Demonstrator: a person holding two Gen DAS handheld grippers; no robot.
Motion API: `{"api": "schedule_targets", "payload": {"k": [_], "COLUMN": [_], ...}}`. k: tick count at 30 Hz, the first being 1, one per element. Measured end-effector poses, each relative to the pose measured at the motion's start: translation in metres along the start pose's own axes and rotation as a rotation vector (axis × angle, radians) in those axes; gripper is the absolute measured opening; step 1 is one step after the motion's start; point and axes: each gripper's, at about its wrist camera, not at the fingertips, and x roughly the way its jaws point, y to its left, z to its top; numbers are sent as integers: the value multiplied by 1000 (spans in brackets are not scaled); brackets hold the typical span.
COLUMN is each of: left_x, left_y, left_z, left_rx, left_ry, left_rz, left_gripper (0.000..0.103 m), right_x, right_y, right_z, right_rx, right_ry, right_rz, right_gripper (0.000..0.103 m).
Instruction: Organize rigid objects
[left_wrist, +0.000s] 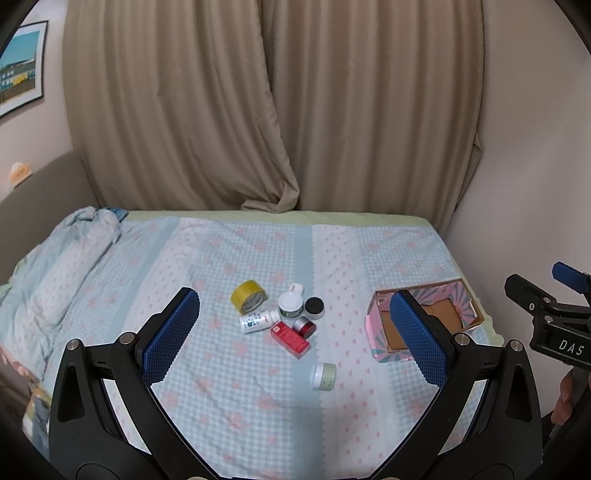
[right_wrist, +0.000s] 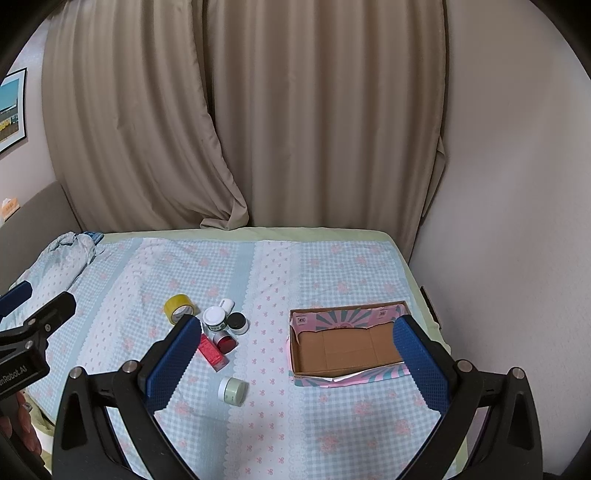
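Small rigid jars, bottles and yellow tape roll (left_wrist: 248, 300) cluster mid-bed beside the empty pink cardboard box (right_wrist: 347, 349); both tongs (left_wrist: 295, 332) (right_wrist: 295, 358) gape, and round jars may roll on soft bedding.

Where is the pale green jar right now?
The pale green jar lies on its side on the bed, alone, nearer the cameras than the red box, left of the cardboard box.

Bed (right_wrist: 332, 424): jar cluster (right_wrist: 221, 325), tape roll (right_wrist: 179, 307), open box (right_wrist: 347, 345).
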Motion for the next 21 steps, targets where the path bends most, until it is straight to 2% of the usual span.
{"api": "schedule_targets", "payload": {"k": [7,11,15,21], "left_x": [21,47,83,159], "left_y": [25,54,96,146], "left_z": [-4,-10,-9,1], "left_rx": [-5,17,57,151], "left_ry": [75,132,169,242], "left_rz": [10,4,-18,-94], "left_gripper": [102,102,102,102], "right_x": [23,46,70,106], "right_y": [10,23,42,82], "right_z": [-4,-15,-29,-49], "right_rx": [-24,-16,58,120], "right_ry": [57,89,148,240], "right_rz": [67,65,70,14], "right_gripper": [103,103,103,103]}}
